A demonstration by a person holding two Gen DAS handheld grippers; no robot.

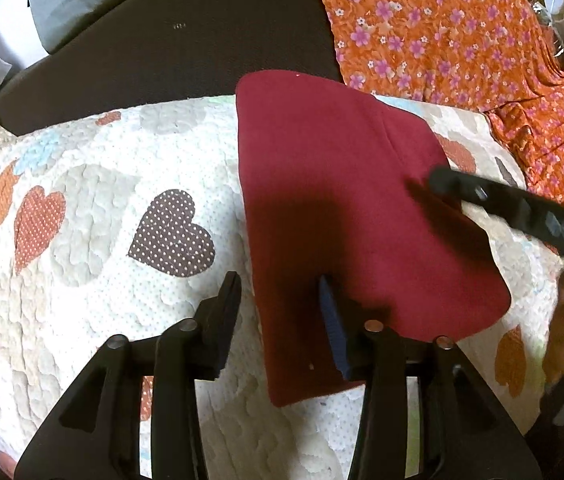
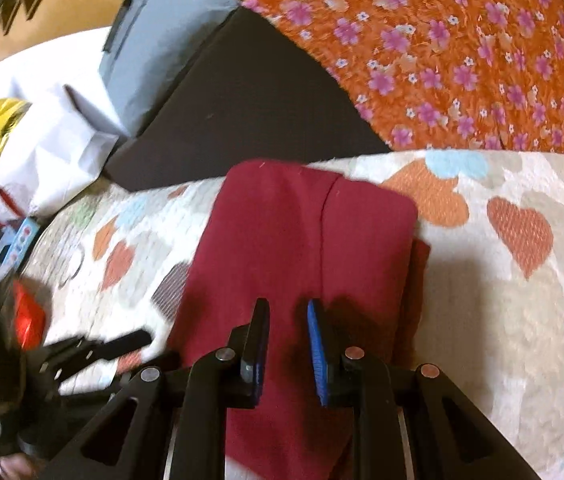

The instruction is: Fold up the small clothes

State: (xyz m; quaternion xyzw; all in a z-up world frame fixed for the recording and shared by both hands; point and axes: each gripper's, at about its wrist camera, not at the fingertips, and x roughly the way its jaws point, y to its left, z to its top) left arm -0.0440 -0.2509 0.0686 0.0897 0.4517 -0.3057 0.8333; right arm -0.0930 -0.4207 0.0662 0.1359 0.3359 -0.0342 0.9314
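On the quilt: a dark red folded garment (image 1: 346,208) lies flat on the heart-patterned quilt (image 1: 102,184), a seam or fold line running along its length.
Garment type: cannot tell; only a plain red panel with rounded corners shows, and in the right wrist view a second layer peeks out along its right edge.
Left gripper (image 1: 278,312): jaws stand moderately apart over the garment's near left edge; one finger is over the quilt, the blue-padded one over the cloth, and nothing is pinched.
Right gripper (image 2: 288,344): jaws narrow, above the red cloth; whether the pads press on any fabric is hard to make out.
Right gripper in the left view: a blurred black finger reaches in over the garment's right side; the hand behind it is smeared and cut off by the frame.
Background: a dark brown cushion (image 1: 170,52) and an orange floral fabric (image 1: 462,36) lie beyond the quilt.
Left edge of right view: white bags (image 2: 54,136) and a yellow item, blurred.
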